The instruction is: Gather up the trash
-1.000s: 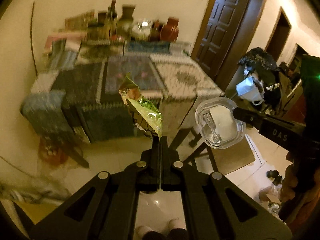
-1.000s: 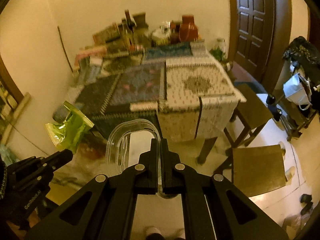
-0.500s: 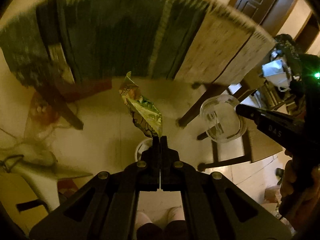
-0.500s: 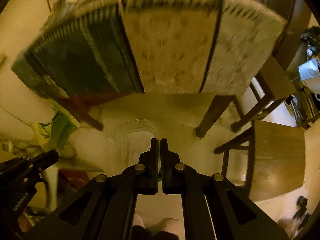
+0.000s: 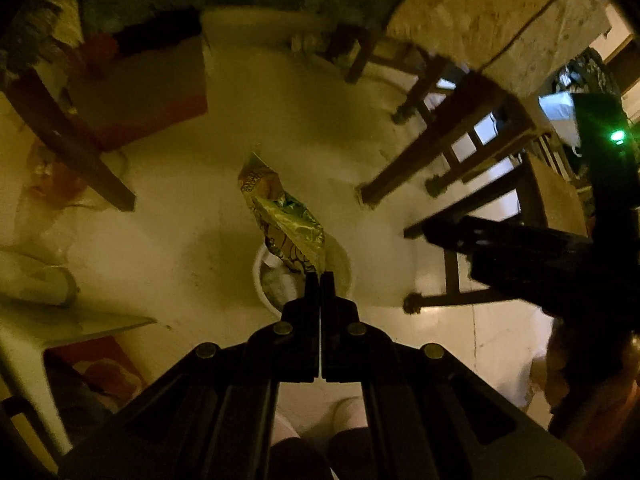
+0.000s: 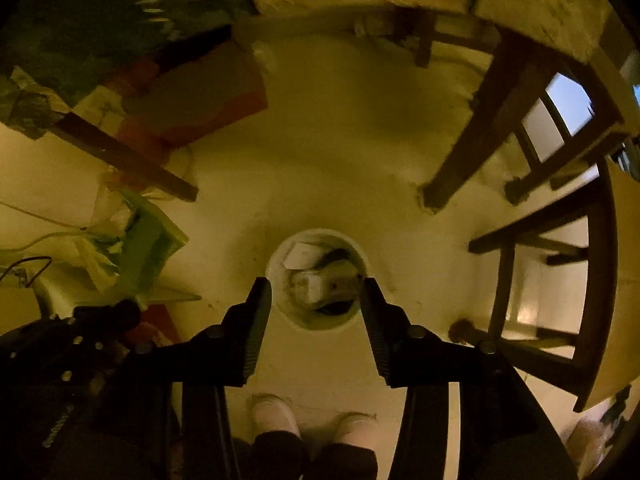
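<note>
Dropping trash into the white bin (image 6: 317, 280) on the floor

The left hand-held gripper (image 5: 320, 276) is pinching a green wrapper (image 5: 286, 220) above the bin; the right hand-held gripper (image 6: 316, 292) is hanging spread and empty. The light wrapper may be drifting past the rim. Only the right view is showing the bin's contents.

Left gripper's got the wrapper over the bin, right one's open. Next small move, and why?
Probably open the left gripper: it is shut on the green snack wrapper, which hangs roughly above the white bin on the floor. The right gripper is open and empty over that bin.
</note>
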The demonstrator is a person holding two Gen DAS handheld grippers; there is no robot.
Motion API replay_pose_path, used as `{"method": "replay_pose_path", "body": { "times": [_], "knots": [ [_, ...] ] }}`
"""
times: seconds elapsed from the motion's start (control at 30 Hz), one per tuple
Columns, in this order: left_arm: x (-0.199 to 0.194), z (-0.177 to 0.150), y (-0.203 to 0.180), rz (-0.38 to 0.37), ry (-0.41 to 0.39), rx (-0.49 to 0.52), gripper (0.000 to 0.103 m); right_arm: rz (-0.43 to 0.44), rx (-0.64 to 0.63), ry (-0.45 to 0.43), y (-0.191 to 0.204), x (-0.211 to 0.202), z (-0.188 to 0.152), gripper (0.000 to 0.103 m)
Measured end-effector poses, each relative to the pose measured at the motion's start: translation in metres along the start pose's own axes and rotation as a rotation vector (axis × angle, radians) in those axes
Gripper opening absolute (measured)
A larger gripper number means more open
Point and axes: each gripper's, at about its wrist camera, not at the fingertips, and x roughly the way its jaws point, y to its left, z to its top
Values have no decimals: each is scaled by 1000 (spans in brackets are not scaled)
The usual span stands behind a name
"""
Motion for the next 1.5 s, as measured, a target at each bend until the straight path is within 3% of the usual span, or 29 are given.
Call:
{"method": "replay_pose_path", "body": {
  "times": [0.33, 0.4, 0.47, 0.5, 0.7, 0.93, 1.17, 1.37, 1.5],
  "knots": [
    [63, -1, -30, -47, 117, 41, 0, 0, 69, -19, -30, -13, -1, 43],
    [75, 0, -30, -47, 143, 33, 9, -3, 70, -24, -33, -17, -2, 43],
    [80, 2, -27, -40, 159, 9, 31, 0, 72, -28, -35, -20, -3, 43],
    [81, 2, -26, -34, 164, -1, 34, 1, 71, -31, -37, -21, -3, 43],
    [51, 9, -28, 21, 156, -15, 36, 11, 53, -49, -39, -46, -2, 43],
    [-63, 27, -50, 55, 46, -14, 36, 53, 8, -116, -23, -127, 7, 42],
    [-230, 37, -95, 92, -144, -20, 36, 102, -82, -239, 2, -255, 6, 43],
    [-372, 24, -140, 95, -363, 17, 36, 109, -162, -432, 22, -378, -13, 42],
    [-447, 5, -164, 81, -481, 53, 36, 117, -183, -567, 31, -449, -36, 42]
  ]
}}
